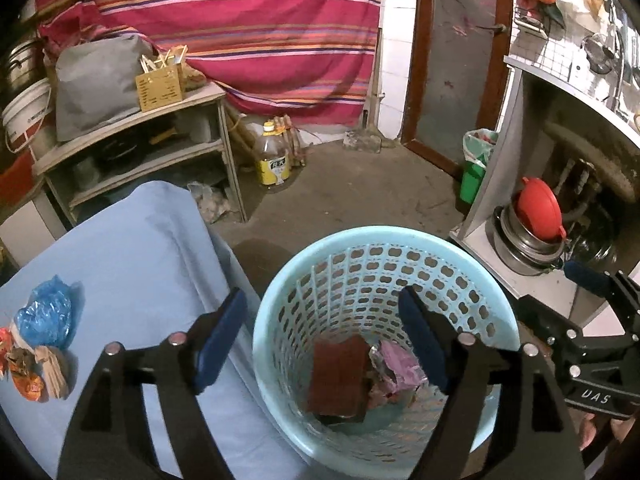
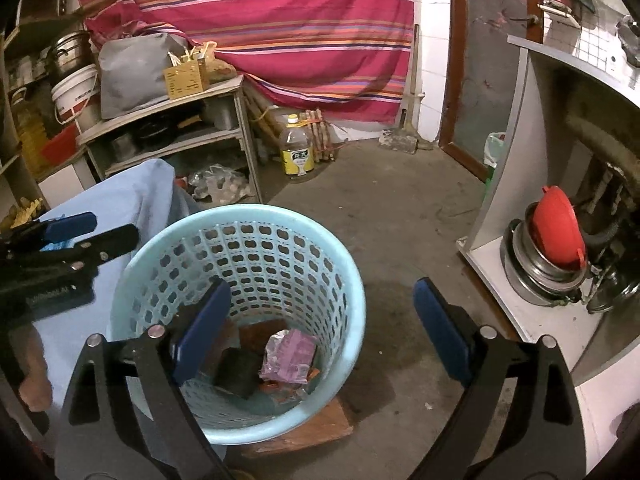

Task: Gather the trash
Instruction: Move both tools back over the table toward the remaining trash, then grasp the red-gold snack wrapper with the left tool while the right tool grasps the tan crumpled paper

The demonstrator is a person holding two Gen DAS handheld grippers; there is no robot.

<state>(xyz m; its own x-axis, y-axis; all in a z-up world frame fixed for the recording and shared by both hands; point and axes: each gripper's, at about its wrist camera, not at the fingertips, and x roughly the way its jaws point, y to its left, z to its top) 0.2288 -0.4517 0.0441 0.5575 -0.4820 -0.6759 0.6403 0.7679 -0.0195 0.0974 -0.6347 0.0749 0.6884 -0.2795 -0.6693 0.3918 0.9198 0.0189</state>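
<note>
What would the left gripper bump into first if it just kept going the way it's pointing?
Probably the basket: the left gripper, jaws open and empty, aims down into its mouth, so it would likely meet the inner wall or the trash at the bottom. Depth is hard to judge.

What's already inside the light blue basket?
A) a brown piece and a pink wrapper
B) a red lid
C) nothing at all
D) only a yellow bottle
A: at the bottom of the light blue basket lie a brown piece and a crumpled pink wrapper.
</note>
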